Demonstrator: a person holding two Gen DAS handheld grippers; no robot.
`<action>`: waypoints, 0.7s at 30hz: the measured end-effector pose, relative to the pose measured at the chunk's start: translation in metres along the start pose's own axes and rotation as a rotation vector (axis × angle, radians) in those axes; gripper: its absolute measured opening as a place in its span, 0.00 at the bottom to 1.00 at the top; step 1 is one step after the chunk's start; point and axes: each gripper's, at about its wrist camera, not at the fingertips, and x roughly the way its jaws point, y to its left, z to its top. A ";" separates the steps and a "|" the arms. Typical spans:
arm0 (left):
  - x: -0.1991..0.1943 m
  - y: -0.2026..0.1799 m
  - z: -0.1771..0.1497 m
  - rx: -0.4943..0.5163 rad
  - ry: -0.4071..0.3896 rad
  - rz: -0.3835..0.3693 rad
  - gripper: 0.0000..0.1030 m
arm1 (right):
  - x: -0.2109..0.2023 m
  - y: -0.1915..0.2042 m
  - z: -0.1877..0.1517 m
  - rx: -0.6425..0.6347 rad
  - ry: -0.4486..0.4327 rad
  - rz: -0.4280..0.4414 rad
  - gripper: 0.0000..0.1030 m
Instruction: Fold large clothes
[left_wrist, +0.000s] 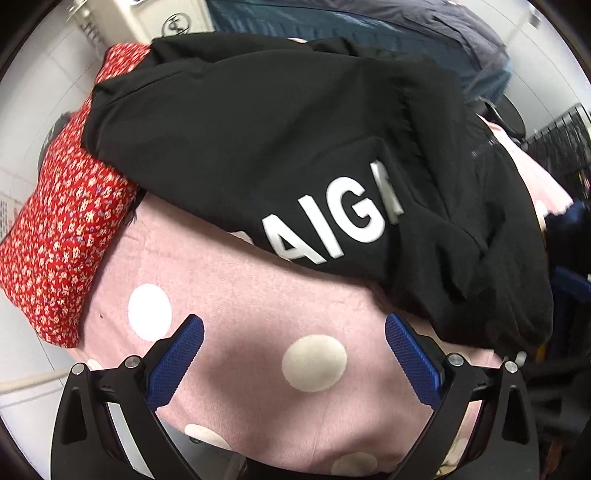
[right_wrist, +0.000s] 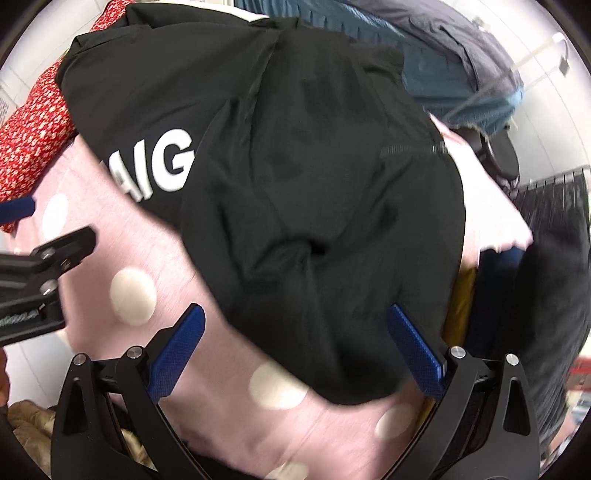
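One black garment (left_wrist: 258, 140), white letters "AIG"

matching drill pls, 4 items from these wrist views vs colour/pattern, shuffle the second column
Items:
1. top garment
2. cover under it
3. cloth at the far left
4. left claw finger pads

Colour or pattern:
A. red with small pale flowers
B. blue, textured
C. black with white letters
D. pink with white dots

Pairs: 1-C, 2-D, 3-A, 4-B
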 end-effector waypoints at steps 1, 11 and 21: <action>0.002 0.005 0.003 -0.015 0.001 0.003 0.94 | 0.003 -0.001 0.012 -0.015 -0.013 0.002 0.95; 0.004 0.033 0.022 -0.072 -0.027 0.040 0.94 | 0.044 0.009 0.138 -0.196 -0.179 -0.059 0.95; 0.005 0.049 0.014 -0.124 -0.007 0.042 0.94 | 0.065 0.050 0.098 -0.275 -0.055 -0.011 0.19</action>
